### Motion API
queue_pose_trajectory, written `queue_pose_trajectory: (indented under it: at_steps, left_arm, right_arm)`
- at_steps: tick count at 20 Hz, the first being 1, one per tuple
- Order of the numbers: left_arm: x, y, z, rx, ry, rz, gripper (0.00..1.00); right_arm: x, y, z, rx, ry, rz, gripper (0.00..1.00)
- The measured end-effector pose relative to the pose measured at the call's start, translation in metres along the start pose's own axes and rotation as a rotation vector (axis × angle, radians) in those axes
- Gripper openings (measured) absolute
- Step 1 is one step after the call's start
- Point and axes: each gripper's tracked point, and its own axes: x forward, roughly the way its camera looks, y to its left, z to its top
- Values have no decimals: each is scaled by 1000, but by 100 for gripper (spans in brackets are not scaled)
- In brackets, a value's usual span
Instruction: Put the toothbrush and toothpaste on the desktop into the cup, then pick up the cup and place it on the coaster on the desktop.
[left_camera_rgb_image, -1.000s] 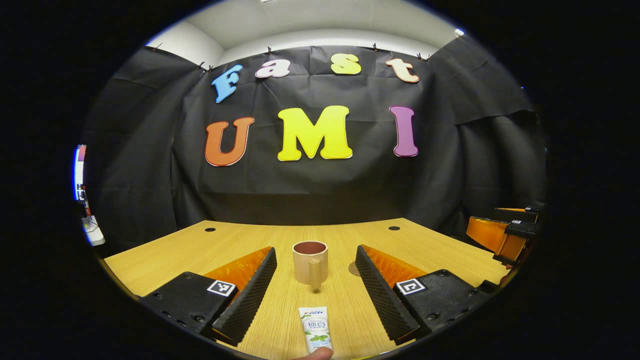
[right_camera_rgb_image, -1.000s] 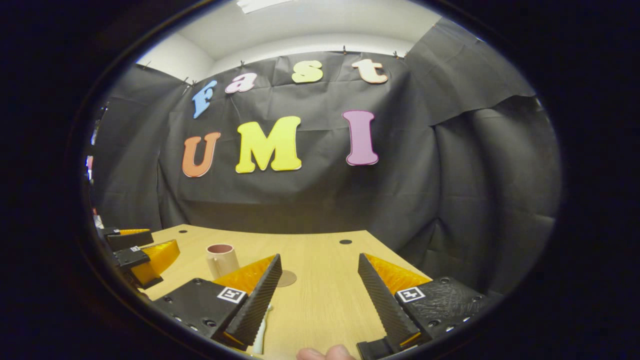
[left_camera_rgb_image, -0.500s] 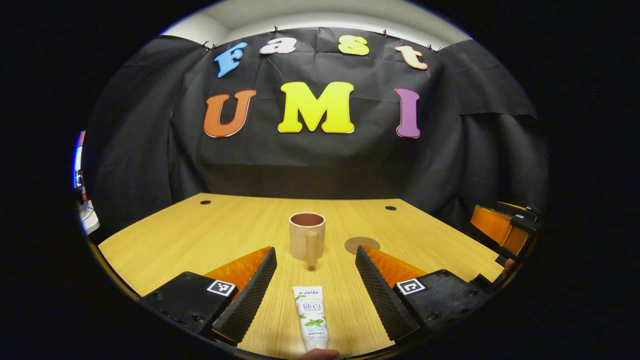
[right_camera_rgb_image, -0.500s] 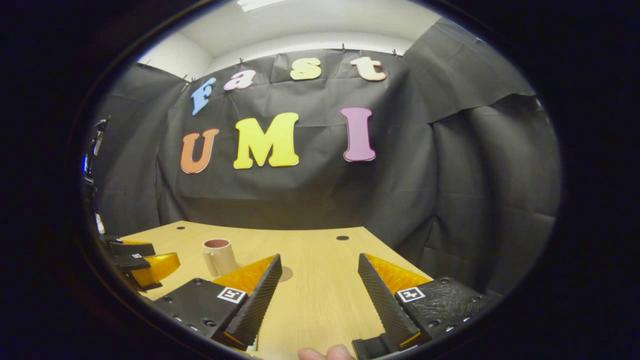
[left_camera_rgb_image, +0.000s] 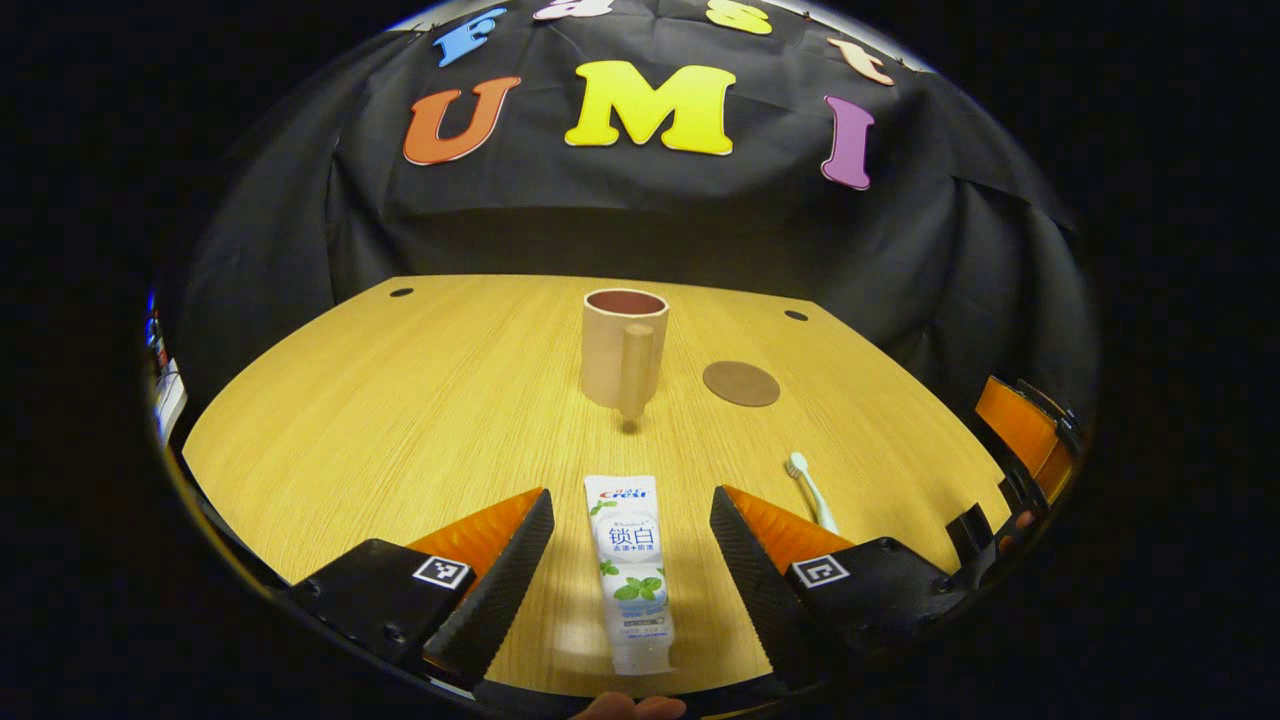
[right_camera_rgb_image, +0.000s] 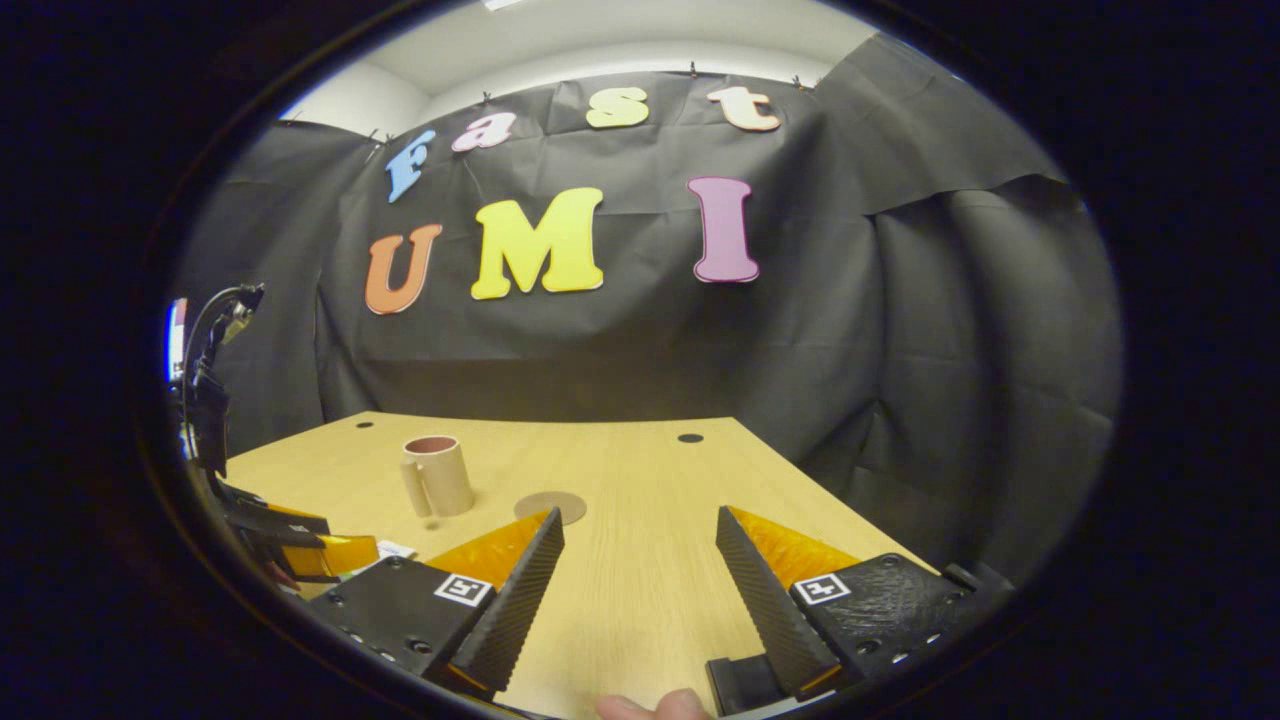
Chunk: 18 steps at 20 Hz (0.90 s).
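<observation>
The toothpaste tube (left_camera_rgb_image: 630, 570) is seen lying flat on the wooden surface (left_camera_rgb_image: 400, 420), between the wide-open jaws of the left gripper (left_camera_rgb_image: 631, 510), untouched by either. The toothbrush (left_camera_rgb_image: 810, 490) lies just to its right. Farther back the cup (left_camera_rgb_image: 622, 345) stands upright, with the round coaster (left_camera_rgb_image: 741, 383) beside it and apart. The right gripper (right_camera_rgb_image: 640, 530) is held above bare wood, jaws spread and holding nothing.
</observation>
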Motion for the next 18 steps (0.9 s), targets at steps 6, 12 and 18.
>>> queue_pose_trajectory:
  at_steps: [6,12,18]
  left_arm:
    - [1,5,-15,32,82,15,100]
    - [2,15,-27,44,155,48,94]
    - [2,16,-34,49,169,100,59]
  right_arm:
    - [4,4,-21,-10,62,17,92]
    - [5,10,-31,-18,86,45,93]
    - [8,17,-36,-8,102,62,94]
